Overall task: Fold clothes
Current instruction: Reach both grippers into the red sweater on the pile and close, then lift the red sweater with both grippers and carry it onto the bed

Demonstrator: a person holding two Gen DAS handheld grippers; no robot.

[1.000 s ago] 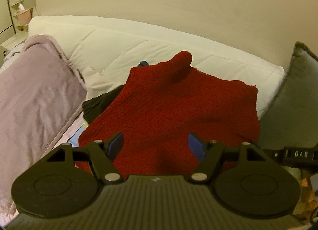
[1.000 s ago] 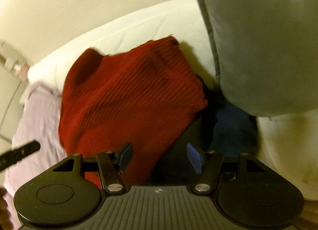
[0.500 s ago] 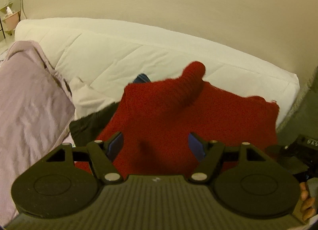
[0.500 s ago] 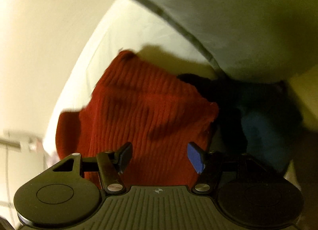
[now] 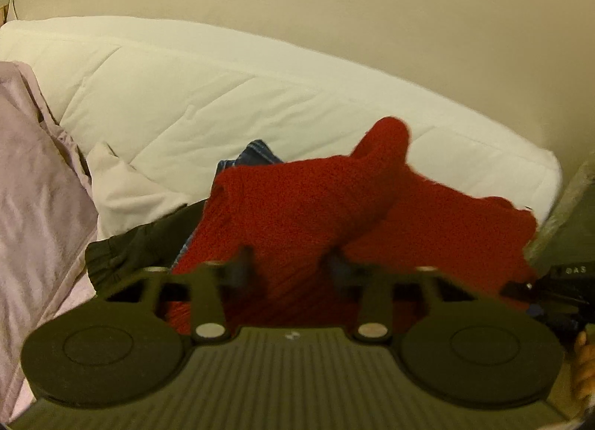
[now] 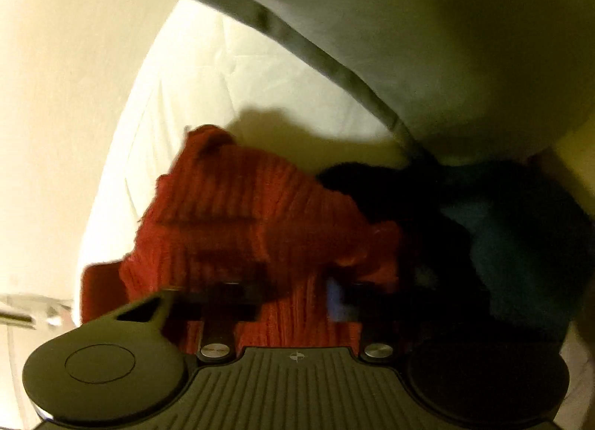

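Your left gripper (image 5: 288, 266) is closing, red sweater (image 5: 334, 214) bunched between its fingers. Your right gripper (image 6: 297, 292) is closing on the same sweater (image 6: 253, 222) too (both views blurred). It lies on dark clothes (image 5: 137, 248) against the white mattress (image 5: 208, 95).

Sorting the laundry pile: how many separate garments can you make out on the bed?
4: red sweater in front, black garment at its left, denim piece behind it, teal one at its right. More may lie underneath.
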